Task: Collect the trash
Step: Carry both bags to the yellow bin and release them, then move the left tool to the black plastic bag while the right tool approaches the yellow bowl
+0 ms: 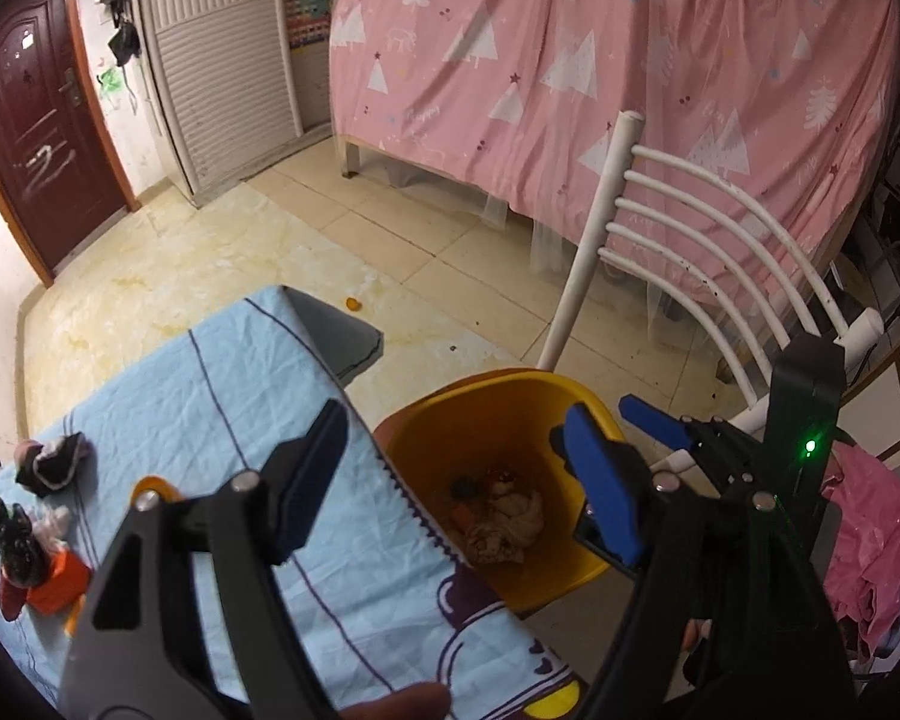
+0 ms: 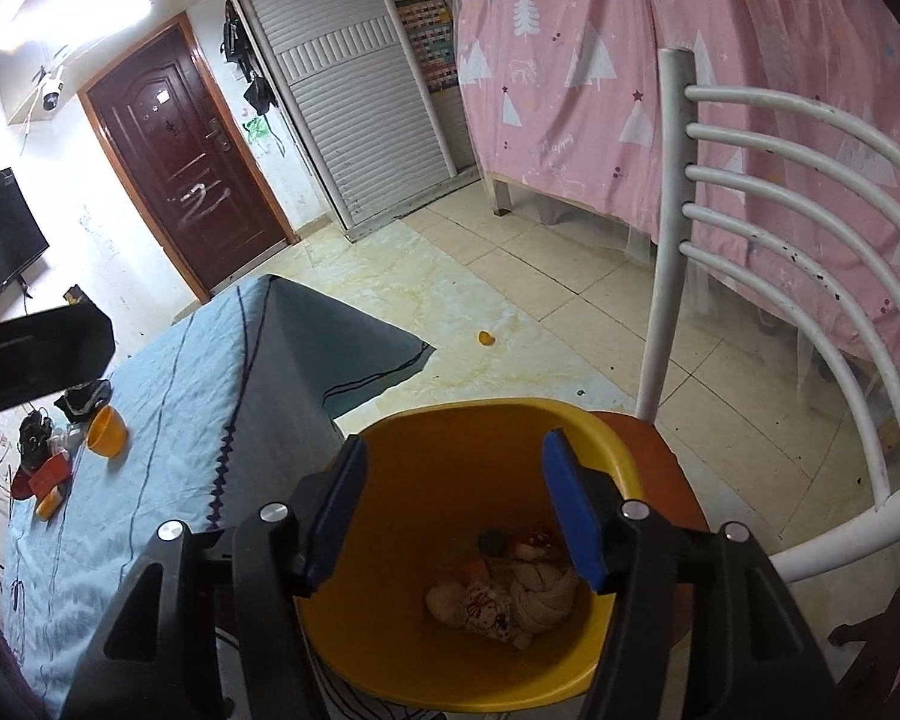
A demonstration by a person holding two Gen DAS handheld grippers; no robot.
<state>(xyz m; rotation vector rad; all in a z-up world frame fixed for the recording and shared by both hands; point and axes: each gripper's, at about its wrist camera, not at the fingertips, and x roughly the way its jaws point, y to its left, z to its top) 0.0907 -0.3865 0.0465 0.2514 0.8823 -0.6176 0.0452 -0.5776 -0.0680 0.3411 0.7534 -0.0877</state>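
Observation:
A yellow bin (image 1: 444,420) (image 2: 450,438) stands on a chair seat beside the table, with crumpled paper and scraps (image 2: 510,594) (image 1: 498,516) at its bottom. My right gripper (image 2: 453,504) is open and empty, right above the bin's mouth; it also shows in the left wrist view (image 1: 660,426). My left gripper (image 1: 456,468) is open and empty over the table edge next to the bin. On the blue tablecloth (image 1: 210,396) lie dark and red scraps (image 1: 36,516) (image 2: 42,456) and a small orange cup (image 2: 107,430).
A white metal chair back (image 2: 750,228) rises behind the bin. A small orange scrap (image 2: 485,337) lies on the tiled floor. A pink curtain (image 1: 570,60) hangs over the bed; a brown door (image 2: 180,180) and a TV (image 2: 0,234) stand at the left.

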